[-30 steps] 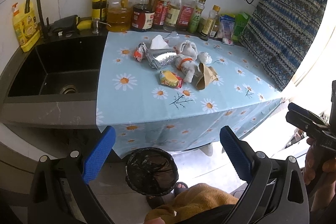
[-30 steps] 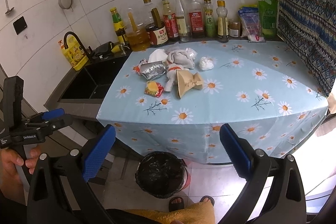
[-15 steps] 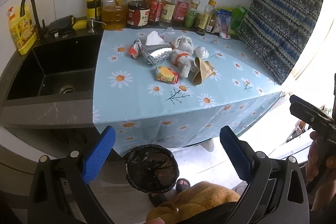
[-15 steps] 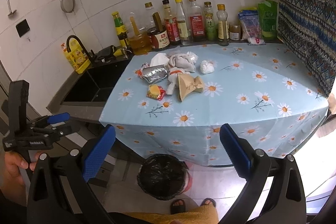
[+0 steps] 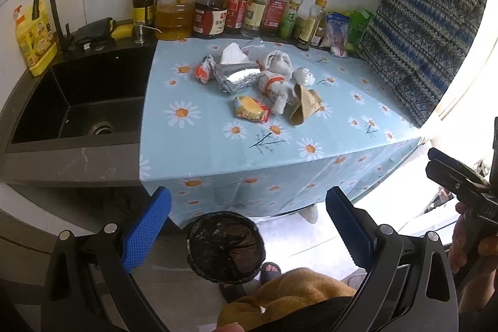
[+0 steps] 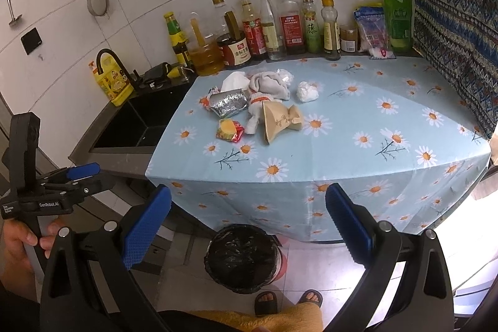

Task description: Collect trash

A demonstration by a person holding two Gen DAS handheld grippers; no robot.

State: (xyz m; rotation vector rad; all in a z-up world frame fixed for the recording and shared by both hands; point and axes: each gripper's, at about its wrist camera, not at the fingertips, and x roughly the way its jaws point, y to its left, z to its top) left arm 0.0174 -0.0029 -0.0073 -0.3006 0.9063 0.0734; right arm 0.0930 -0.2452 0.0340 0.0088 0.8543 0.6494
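Both claws (image 5: 248,224) (image 6: 248,224) empty, wide apart, farther back from trash pile (image 5: 261,83).

Each handheld tool is a black plastic frame with two curved arms. The left gripper (image 5: 248,226) and the right gripper (image 6: 248,226) both end in bright blue pads (image 5: 146,228) with a fine knurled grid. Silver round screw heads (image 5: 110,228) sit at the pivots of the arms. Seen from the right wrist view, the left tool has a tall black upright handle and white lettering (image 6: 49,204) printed along its black bar. The person wears a mustard-yellow fleecy garment (image 5: 292,294) over dark clothing, and dark open-toed sandals (image 6: 266,302) on both feet. A hand (image 6: 21,238) wraps each handle, with no glove and no sleeve showing at the wrist.
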